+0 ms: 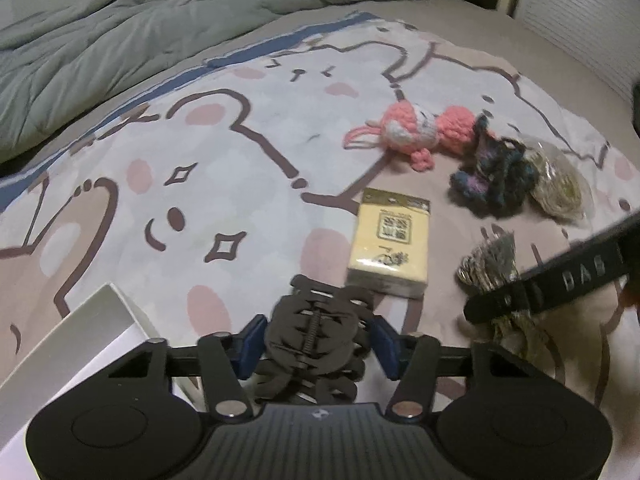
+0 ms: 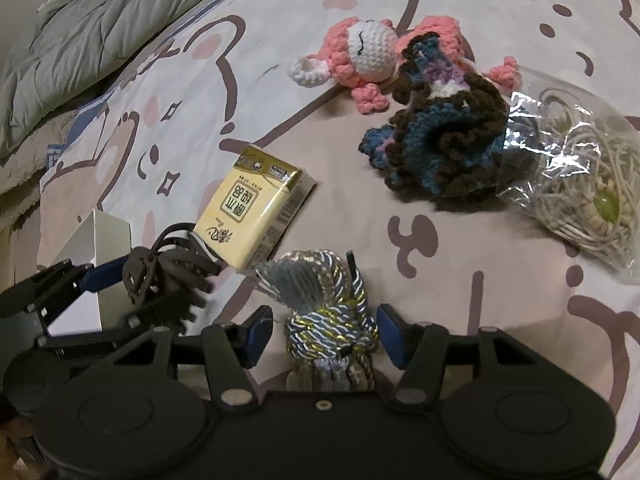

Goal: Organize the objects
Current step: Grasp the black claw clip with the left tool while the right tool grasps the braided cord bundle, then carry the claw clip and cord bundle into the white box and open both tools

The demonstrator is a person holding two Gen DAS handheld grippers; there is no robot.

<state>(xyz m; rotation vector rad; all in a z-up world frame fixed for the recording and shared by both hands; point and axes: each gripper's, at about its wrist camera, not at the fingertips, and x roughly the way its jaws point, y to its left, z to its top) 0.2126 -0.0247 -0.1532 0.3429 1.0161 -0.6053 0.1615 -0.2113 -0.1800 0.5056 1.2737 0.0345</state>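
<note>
Hair claw (image 1: 316,340), dark and toothed, sits low in the centre of the left wrist view, clamped between the left gripper (image 1: 316,346) and its blue pads. A white box (image 1: 100,320) lies at lower left, a yellow tissue pack (image 1: 390,240) mid-frame.

From the right wrist view, the right gripper (image 2: 328,334) stands wide around a braided cord bundle (image 2: 328,312) at bottom centre, pads apart from it. Crocheted toys (image 2: 400,80) lie at upper right beside a bagged coil (image 2: 580,184).
</note>
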